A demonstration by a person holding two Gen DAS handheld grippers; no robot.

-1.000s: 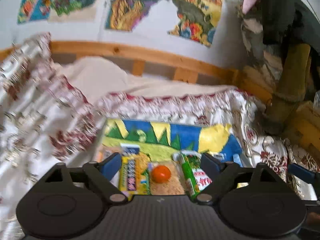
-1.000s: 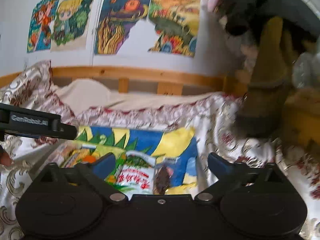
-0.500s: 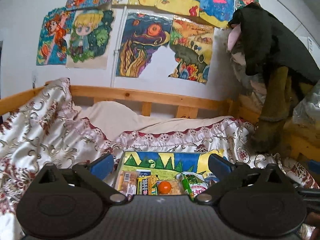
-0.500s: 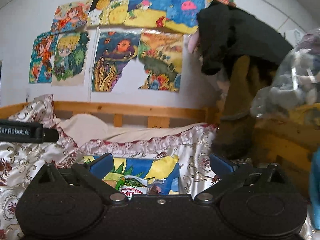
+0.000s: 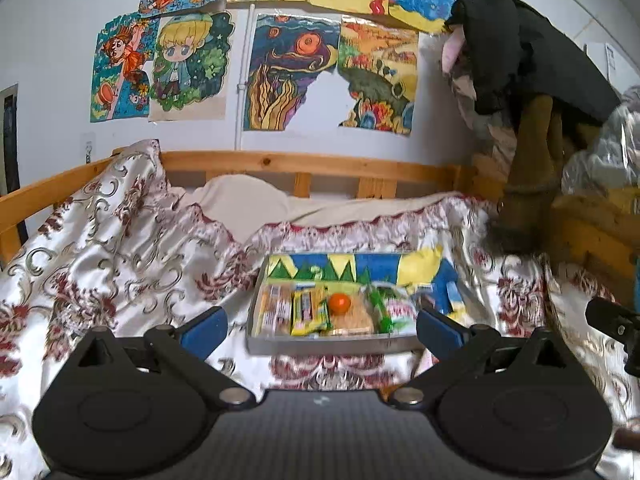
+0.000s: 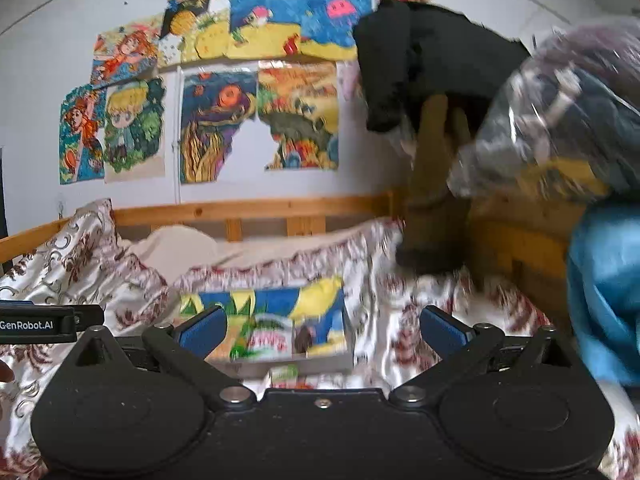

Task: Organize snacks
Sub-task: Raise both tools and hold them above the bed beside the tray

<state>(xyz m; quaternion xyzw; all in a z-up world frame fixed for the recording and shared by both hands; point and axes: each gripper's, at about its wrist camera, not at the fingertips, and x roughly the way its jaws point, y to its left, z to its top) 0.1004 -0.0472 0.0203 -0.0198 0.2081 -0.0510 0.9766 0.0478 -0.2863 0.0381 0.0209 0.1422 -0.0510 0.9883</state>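
Observation:
A grey tray [image 5: 320, 345] with a colourful painted back lies on the patterned bedspread. Inside it lie wrapped snack bars [image 5: 308, 312], a small orange fruit [image 5: 339, 302] on a beige pack, and a green and white snack bag [image 5: 394, 310]. My left gripper [image 5: 322, 326] hangs open just short of the tray's near rim, nothing between its blue pads. My right gripper [image 6: 323, 330] is open too, empty, with the tray [image 6: 320, 364] and its green bag [image 6: 268, 338] beyond it. A small green packet [image 6: 285, 374] lies on the bedspread in front of the tray.
The bedspread [image 5: 120, 264] is rumpled and rises at the left. A wooden bed rail [image 5: 312, 162] runs behind, under drawings on the wall. Dark clothes [image 5: 520, 52] and a plastic bag [image 6: 560, 120] hang at the right. A blue cloth [image 6: 604, 292] sits at the right edge.
Both grippers have drawn back and up from the tray, which now looks smaller and farther away. The left jaws have opened a little wider. More wall and bedspread show.

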